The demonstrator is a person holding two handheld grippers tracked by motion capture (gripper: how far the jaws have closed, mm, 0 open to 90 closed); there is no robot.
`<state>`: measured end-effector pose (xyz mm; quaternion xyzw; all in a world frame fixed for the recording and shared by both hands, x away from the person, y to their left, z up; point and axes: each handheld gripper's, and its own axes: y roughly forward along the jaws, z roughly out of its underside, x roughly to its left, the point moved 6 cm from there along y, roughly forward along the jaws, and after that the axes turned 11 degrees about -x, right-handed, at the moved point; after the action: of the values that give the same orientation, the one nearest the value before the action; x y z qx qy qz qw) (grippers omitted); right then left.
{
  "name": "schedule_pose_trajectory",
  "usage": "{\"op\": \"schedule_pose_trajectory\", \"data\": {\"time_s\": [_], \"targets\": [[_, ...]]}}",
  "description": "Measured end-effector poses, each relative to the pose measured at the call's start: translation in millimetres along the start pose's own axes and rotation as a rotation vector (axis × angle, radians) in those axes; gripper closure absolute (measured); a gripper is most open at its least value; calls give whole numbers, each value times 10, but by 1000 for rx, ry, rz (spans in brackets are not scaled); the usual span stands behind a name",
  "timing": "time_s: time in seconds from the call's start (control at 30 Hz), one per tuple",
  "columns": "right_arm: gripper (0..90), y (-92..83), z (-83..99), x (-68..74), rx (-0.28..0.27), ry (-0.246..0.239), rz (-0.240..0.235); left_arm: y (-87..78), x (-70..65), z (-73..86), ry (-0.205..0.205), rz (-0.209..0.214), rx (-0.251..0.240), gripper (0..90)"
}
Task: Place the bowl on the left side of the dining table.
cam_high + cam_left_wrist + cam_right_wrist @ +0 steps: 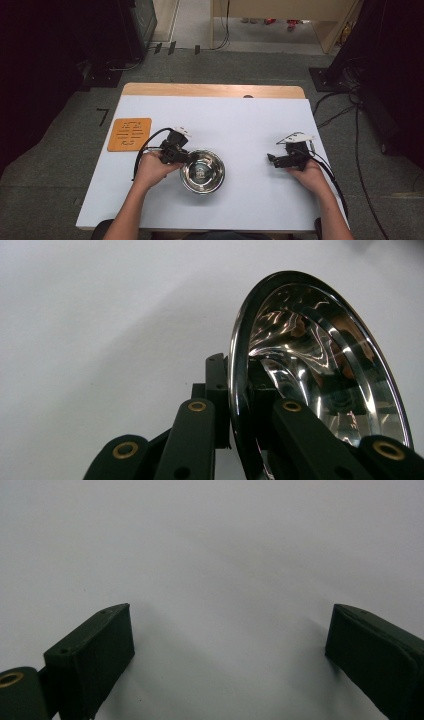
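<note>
Left gripper (186,156) jaws clamped on steel bowl (202,171) rim at nine o'clock, right gripper (271,158) jaws wide open, empty, at bowl's three o'clock, well apart, white table (240,120)

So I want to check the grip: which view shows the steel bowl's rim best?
The left gripper view: the steel bowl's rim sits clamped between the left gripper fingers. The high view shows the whole bowl, too small for contact. The right gripper view shows bare table.

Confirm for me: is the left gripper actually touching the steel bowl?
Touching. In the left gripper view, the left gripper has its jaws closed on the rim of the steel bowl, one outside the wall, one inside. The high view shows it at the bowl's left edge.
</note>
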<state>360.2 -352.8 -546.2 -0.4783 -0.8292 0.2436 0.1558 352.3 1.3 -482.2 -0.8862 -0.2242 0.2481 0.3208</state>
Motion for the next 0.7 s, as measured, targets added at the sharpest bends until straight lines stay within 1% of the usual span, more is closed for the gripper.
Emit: {"op": "schedule_pose_trajectory", "data": {"time_s": [0.1, 0.27, 0.57, 0.7], "targets": [[48, 0, 0, 0, 0, 0, 0, -22, 31, -4, -5, -11, -7, 856], [48, 0, 0, -1, 0, 0, 1, -43, 75, -10, -26, -24, -18, 857], [48, 0, 0, -1, 0, 0, 1, -72, 146, -12, -48, -37, -28, 857], [48, 0, 0, -1, 0, -1, 1, -95, 185, -13, -65, -52, -36, 856]]}}
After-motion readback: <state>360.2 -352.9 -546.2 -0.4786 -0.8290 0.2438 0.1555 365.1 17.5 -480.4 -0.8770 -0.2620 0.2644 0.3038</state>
